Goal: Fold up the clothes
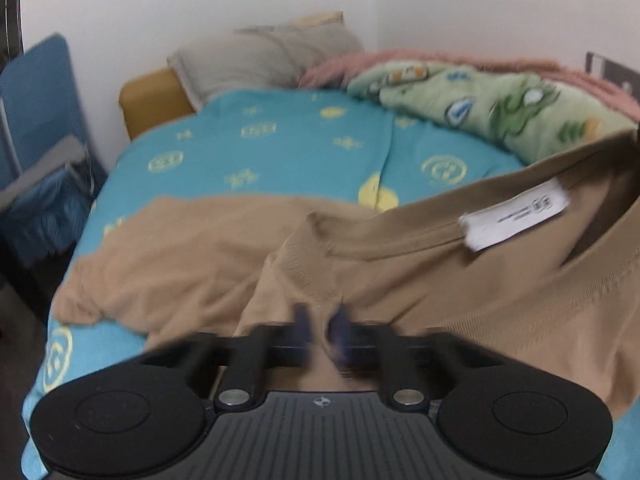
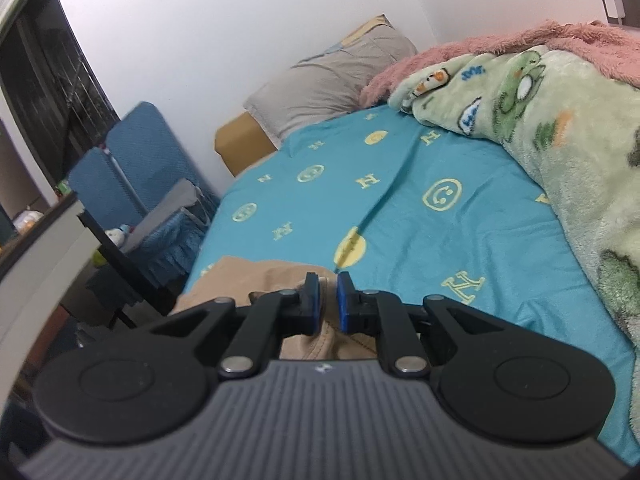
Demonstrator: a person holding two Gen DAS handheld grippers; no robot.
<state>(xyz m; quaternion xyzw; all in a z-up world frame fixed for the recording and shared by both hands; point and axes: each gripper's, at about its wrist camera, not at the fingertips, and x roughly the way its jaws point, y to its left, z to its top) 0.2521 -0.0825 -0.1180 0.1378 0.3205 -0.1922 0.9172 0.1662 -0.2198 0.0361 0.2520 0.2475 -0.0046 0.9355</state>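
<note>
Here we have the tan shirt point(image 1: 192, 248) bunched on the turquoise bedsheet point(image 1: 280, 140), its ribbed collar pinched between the pads of our left gripper point(image 1: 322, 326). Our right gripper point(image 2: 328, 300) is pressed together on another fold of it. Blur smears the left fingers, and the label point(image 1: 516, 214) print is unreadable. The cloth looks soft, rumpled, inside out at the neck.

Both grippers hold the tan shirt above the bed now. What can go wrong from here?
The left gripper pinches only the ribbed collar edge of the tan cotton T-shirt, so it may slip. The right gripper also holds a small fold. The trailing cloth could drag and bunch on the turquoise patterned bedsheet.
</note>
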